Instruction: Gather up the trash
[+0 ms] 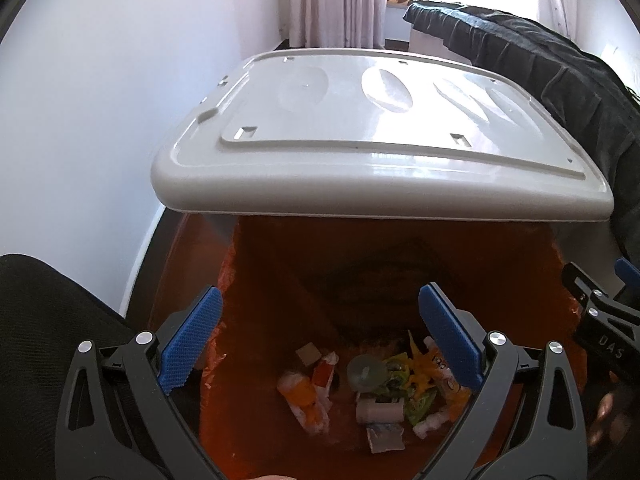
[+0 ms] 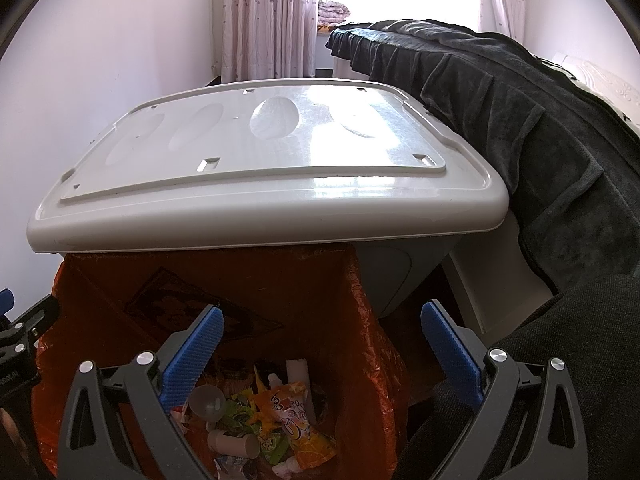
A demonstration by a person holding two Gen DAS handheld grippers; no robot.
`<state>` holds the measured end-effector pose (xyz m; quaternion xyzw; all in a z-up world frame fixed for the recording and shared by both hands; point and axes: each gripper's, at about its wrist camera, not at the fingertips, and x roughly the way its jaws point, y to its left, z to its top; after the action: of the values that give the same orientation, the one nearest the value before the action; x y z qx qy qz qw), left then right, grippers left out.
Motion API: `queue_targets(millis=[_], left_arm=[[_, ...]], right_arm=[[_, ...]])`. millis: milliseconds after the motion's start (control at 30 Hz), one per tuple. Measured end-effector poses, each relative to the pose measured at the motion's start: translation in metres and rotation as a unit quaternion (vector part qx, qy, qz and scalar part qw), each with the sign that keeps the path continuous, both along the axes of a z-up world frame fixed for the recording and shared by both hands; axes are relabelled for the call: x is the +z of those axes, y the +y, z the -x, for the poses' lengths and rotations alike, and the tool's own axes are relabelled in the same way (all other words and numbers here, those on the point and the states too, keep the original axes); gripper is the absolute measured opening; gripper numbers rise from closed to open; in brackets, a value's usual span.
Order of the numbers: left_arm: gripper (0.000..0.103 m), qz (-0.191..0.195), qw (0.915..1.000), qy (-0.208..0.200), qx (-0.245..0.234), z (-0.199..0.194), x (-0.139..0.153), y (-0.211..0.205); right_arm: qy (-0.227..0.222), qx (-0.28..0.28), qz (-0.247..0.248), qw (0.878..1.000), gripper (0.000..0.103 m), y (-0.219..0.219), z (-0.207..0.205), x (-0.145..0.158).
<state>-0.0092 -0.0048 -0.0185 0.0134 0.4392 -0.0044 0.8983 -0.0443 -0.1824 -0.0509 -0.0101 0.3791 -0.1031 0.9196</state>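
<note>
A trash bin lined with an orange bag (image 1: 280, 280) (image 2: 120, 320) stands below both grippers, its grey lid (image 1: 360, 128) (image 2: 260, 176) raised behind the opening. At the bottom lie wrappers (image 1: 308, 396), a clear plastic cup (image 1: 366, 372) (image 2: 208, 402), a cardboard tube (image 1: 378, 412) (image 2: 234, 442) and an orange juice pouch (image 2: 300, 424). My left gripper (image 1: 320, 344) hangs open over the opening with nothing between its fingers. My right gripper (image 2: 320, 352) is open too, over the bin's right rim. The right gripper's body (image 1: 604, 320) shows at the right edge of the left wrist view.
A dark blanket (image 2: 520, 140) drapes over white furniture (image 2: 488, 280) right of the bin. A white wall (image 1: 80, 120) is on the left, and curtains (image 2: 264, 20) and a bright window are behind. Dark clothing (image 1: 40, 340) (image 2: 580, 340) fills the lower corners.
</note>
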Motion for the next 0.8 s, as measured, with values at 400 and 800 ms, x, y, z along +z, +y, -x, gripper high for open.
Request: queue_targets(millis=[400,800], left_arm=[[0.096,-0.003,1.0000,0.002,-0.003,-0.0006,-0.0005,-0.0004],[0.096,-0.003,1.0000,0.002,-0.005,0.0001,-0.0012,0.0003]], right_arm=[[0.000,0.000,0.000,1.000,0.098,-0.0002,0.0009,-0.0004],[0.001,0.000,-0.001,1.000,0.098,-0.0005,0.0019,-0.0008]])
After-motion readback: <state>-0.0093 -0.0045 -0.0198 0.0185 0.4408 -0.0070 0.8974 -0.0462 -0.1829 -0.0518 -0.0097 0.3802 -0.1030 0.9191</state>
